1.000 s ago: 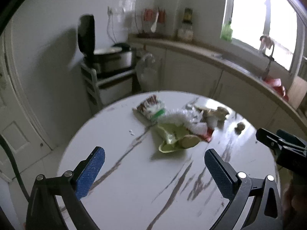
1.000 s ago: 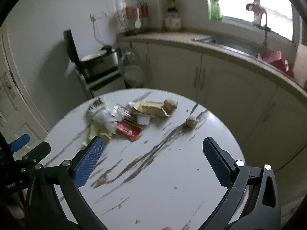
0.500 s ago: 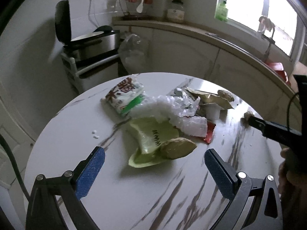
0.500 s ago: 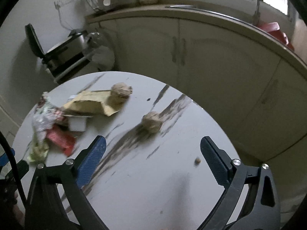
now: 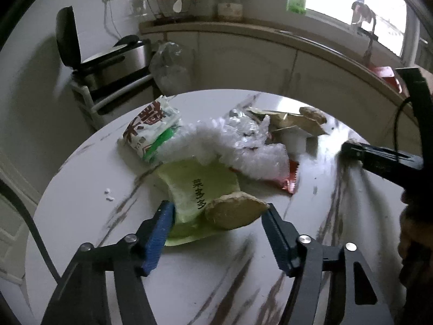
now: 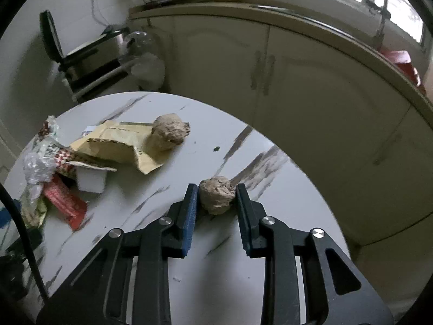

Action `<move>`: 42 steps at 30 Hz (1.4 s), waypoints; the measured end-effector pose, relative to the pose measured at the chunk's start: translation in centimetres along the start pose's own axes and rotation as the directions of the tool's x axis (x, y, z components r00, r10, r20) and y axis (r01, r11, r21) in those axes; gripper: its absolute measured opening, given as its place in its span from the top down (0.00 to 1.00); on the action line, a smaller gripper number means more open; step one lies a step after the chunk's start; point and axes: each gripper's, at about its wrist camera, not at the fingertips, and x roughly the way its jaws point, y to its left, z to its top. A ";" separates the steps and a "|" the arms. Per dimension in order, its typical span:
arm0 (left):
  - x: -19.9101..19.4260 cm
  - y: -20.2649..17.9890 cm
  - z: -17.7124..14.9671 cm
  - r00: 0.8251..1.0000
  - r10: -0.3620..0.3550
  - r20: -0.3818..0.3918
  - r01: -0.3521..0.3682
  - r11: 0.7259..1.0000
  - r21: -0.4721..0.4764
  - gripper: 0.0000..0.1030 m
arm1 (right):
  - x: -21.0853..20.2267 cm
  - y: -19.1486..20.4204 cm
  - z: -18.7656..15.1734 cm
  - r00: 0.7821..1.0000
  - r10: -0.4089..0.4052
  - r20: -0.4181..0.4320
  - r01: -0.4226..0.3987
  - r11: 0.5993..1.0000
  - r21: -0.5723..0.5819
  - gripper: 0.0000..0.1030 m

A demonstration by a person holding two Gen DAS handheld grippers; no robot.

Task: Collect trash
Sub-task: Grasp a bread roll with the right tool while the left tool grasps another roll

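Right hand-held gripper pinching crumpled brown paper ball near worktop right edge. Left hand-held gripper half-open, straddling green wrapper and paper wad, mid-worktop.

Left gripper and right gripper are both showing black angular frames, blue ribbed pads, silver screws; black cable is trailing at left.
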 end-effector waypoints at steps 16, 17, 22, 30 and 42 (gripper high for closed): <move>-1.0 0.9 0.1 0.997 -0.060 0.037 0.062 0.997 -0.050 0.76 | -1.9 0.1 -1.4 0.996 0.086 0.006 -0.086 0.996 0.023 0.75; -1.0 0.9 0.0 0.998 -0.060 0.036 0.062 0.997 -0.050 0.76 | -2.2 0.2 -1.5 0.996 0.089 0.009 -0.089 0.996 0.024 0.75; -1.5 0.6 -0.4 0.999 -0.036 0.031 0.038 0.998 -0.053 0.72 | -2.9 0.3 -1.9 0.995 0.104 0.013 -0.104 0.994 0.030 0.75; -2.6 1.2 -0.2 0.999 -0.019 0.047 0.021 0.998 -0.051 0.73 | -3.7 0.5 -2.5 0.994 0.109 0.011 -0.109 0.994 0.032 0.75; -1.9 0.8 -1.0 0.999 -0.032 0.039 0.032 0.999 -0.001 0.68 | -3.8 0.5 -2.7 0.993 0.115 0.005 -0.115 0.993 0.031 0.75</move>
